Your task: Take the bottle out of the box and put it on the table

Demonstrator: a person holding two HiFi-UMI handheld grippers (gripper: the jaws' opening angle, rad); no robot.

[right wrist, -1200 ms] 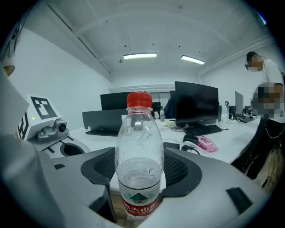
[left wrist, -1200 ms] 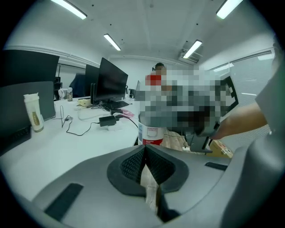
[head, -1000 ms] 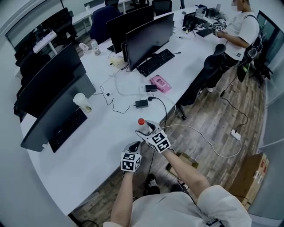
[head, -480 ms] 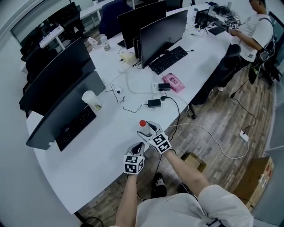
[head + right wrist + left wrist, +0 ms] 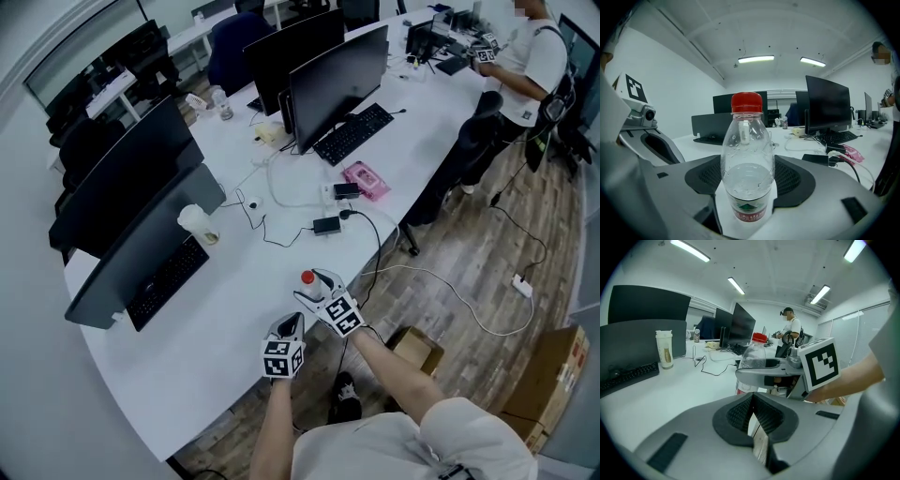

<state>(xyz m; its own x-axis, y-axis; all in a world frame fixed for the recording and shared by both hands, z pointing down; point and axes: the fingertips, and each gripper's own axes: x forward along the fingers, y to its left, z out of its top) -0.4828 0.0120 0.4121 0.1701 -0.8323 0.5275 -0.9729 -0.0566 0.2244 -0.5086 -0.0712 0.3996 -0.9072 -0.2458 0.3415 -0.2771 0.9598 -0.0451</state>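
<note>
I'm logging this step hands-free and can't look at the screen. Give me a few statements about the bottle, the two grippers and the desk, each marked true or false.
1. The right gripper grips a clear bottle with a red cap. True.
2. The left gripper has its jaws wide apart. False: its jaws are together with nothing between them.
3. The bottle lies on its side. False: it stands upright between the right gripper's jaws.
4. A pink packet lies on the white desk near a black keyboard. True.
5. The bottle is full to the cap. False: water fills only its lower part.
</note>
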